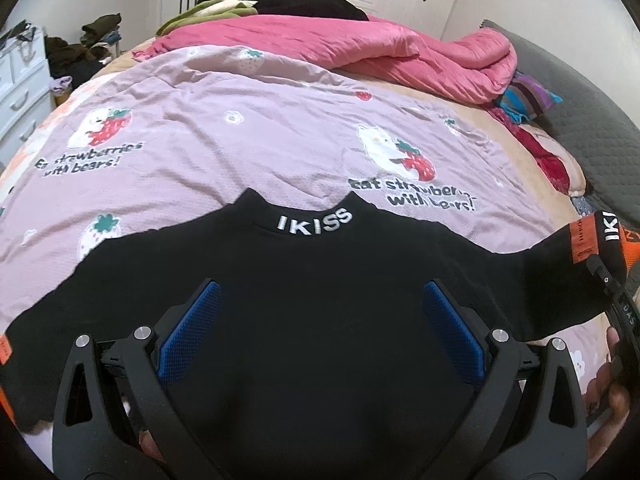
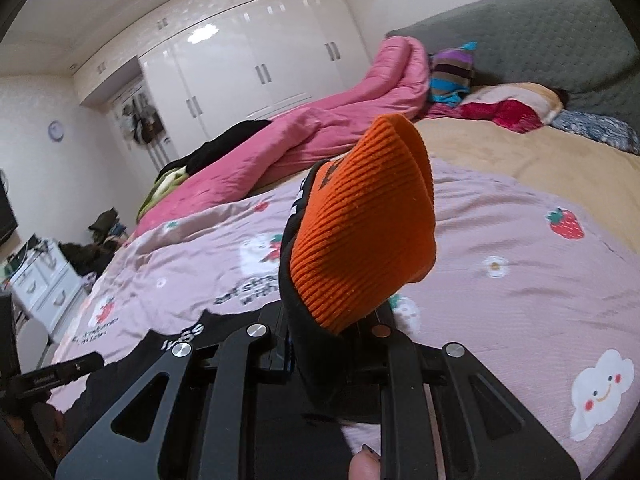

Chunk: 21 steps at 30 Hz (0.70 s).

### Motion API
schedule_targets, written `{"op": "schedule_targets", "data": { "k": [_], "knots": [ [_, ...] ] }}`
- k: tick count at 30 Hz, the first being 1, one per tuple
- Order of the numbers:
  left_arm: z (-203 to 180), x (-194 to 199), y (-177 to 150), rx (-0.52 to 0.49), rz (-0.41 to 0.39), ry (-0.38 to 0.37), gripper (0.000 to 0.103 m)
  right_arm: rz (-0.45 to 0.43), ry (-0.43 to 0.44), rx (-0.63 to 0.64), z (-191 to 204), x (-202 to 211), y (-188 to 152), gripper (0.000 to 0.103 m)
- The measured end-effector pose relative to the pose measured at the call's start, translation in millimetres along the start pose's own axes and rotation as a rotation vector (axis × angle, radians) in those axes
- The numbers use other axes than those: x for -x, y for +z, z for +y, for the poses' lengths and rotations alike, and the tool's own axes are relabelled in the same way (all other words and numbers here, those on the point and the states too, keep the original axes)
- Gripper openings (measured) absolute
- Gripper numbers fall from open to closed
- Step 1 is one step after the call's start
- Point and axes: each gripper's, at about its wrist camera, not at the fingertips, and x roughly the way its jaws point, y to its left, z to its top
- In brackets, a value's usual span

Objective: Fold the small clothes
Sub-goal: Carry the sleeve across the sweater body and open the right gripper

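Observation:
A black sweater point(image 1: 320, 280) with "IKISS" on its collar point(image 1: 314, 222) lies chest-up on the pink strawberry sheet point(image 1: 240, 140). My left gripper point(image 1: 320, 316) hovers over the chest, its blue pads point(image 1: 196, 320) wide open with nothing between them. The sweater's right sleeve point(image 1: 552, 272) is lifted off the sheet toward the right edge. My right gripper point(image 2: 332, 340) is shut on that sleeve's end, and the orange ribbed cuff point(image 2: 360, 232) sticks up past its jaws. The other sleeve's orange cuff point(image 1: 5, 354) shows at the far left edge.
A bunched pink quilt point(image 1: 360, 48) and dark clothes point(image 1: 304, 4) lie across the far side of the bed. A striped garment point(image 2: 452, 72) and red fabric point(image 2: 508, 114) rest near the grey headboard point(image 2: 540, 32). White drawers point(image 1: 20, 92) stand on the left, wardrobes point(image 2: 248, 68) behind.

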Motion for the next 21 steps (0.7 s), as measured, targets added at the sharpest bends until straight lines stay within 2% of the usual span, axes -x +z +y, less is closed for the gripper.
{"op": "schedule_targets", "data": {
  "k": [7, 10, 16, 21],
  "knots": [
    [18, 8, -1, 0.009, -0.002, -0.023, 0.095, 0.025, 0.050, 0.072, 48, -6, -3, 0.016],
    [33, 10, -1, 0.041, -0.008, -0.056, 0.095, 0.033, 0.063, 0.107, 69, -8, -8, 0.016],
    [53, 9, -2, 0.080, -0.014, -0.049, 0.095, 0.056, 0.079, 0.163, 103, -14, -18, 0.016],
    [71, 8, -3, 0.126, -0.010, -0.074, 0.095, 0.084, 0.102, 0.210, 130, -22, -30, 0.016]
  ]
}}
